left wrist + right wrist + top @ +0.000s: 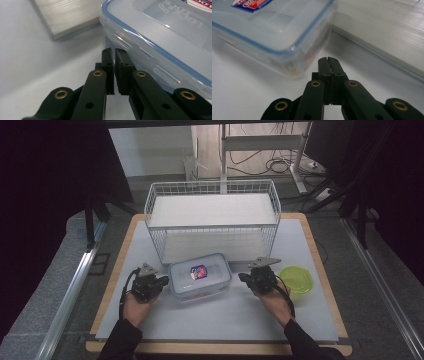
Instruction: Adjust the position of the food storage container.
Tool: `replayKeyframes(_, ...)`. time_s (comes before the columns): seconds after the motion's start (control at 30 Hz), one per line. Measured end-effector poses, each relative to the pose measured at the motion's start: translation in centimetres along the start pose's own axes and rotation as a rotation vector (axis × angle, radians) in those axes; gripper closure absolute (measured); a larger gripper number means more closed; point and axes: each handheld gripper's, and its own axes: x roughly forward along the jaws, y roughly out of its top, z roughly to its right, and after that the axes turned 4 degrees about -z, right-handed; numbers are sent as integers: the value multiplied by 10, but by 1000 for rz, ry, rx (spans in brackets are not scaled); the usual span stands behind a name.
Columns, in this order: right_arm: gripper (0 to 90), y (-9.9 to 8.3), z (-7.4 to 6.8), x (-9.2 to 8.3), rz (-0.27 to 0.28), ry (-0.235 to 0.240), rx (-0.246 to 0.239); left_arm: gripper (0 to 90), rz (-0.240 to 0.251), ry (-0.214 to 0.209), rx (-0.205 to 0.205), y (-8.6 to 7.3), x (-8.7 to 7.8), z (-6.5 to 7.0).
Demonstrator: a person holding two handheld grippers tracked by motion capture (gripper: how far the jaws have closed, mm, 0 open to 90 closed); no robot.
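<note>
While the box [200, 276] sits lidded on the mat [225, 315] just in front of the basket [212, 220], you flank it with both tongs. Your left gripper [159, 281] is all but closed, a thin gap between the jaws, nothing held, tips just beside the box's left wall. Your right gripper [243, 277] is fully closed and empty, near the box's right corner. Box contents cannot be made out through the lid. The green tub [297, 279] stands right of your right hand, lid on.
</note>
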Motion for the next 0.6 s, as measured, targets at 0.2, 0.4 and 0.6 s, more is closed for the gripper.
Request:
replayKeyframes(0.2,896,7,0,12,-19,-36,1,877,0,-17,9,11,13,3)
replayKeyframes(0.4,897,4,1,12,-62,-69,-10,897,-3,-50,14,15,19,9)
replayKeyframes(0.6,897,0,-2,5,-81,-69,-20,898,-3,-74,12,14,18,13)
